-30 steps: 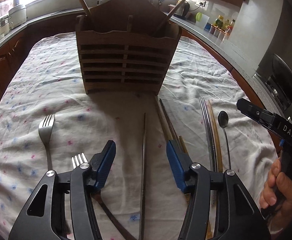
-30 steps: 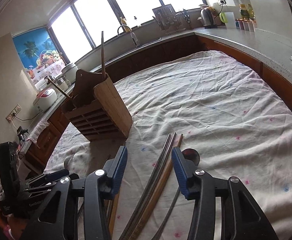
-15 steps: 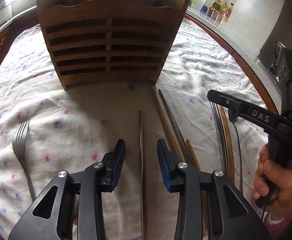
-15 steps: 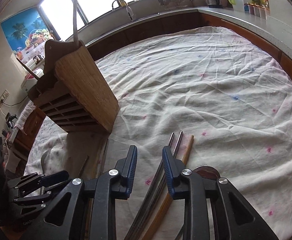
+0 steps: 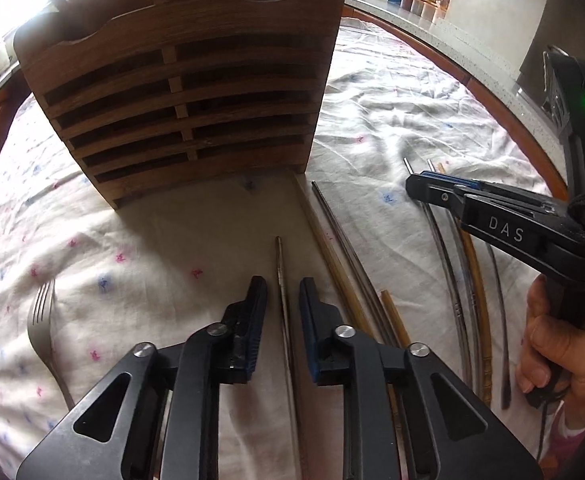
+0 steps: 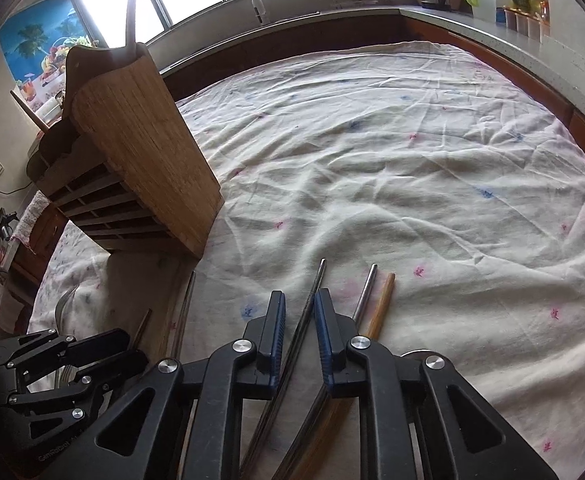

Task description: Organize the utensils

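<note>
Pickup step in hand. Left gripper [image 5: 282,296] jaws are closing around a metal chopstick [image 5: 281,276] on the tablecloth [image 5: 392,120]; right gripper [image 6: 298,312] jaws are closing around another steel chopstick [image 6: 312,292]. Pads not yet pressing. Next, probably: finish clamping, lift, carry to wooden holder [image 5: 184,92].

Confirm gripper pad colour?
Blue, on black fingers; clearest on the right gripper in the right wrist view.
</note>
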### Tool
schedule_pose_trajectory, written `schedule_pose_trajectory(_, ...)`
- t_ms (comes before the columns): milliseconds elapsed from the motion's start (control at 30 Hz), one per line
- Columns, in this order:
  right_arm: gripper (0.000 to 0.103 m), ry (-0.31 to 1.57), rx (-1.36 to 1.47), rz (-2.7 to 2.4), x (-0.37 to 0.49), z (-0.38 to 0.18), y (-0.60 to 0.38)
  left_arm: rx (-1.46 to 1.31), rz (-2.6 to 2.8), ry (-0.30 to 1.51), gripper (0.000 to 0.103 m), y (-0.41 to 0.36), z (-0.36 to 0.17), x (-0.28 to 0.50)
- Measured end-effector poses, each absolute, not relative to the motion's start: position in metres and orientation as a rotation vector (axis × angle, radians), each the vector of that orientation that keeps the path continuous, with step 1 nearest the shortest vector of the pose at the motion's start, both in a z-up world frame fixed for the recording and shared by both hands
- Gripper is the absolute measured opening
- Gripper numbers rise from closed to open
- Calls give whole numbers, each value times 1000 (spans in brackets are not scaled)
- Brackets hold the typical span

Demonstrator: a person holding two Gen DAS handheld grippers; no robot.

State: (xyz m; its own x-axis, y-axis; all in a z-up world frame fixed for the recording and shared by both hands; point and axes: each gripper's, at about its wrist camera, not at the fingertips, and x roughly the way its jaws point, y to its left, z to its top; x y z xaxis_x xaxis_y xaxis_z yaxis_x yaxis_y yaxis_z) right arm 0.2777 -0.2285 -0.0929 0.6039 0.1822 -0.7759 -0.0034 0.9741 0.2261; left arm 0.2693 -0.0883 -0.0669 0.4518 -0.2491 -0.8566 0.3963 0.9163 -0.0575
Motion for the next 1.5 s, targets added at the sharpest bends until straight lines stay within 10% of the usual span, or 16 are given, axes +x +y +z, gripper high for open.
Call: schedule_pose_trajectory(1500, 4, 532, 302, 264, 160, 52, -227, -140, -442, 641, 3, 0, 87, 151)
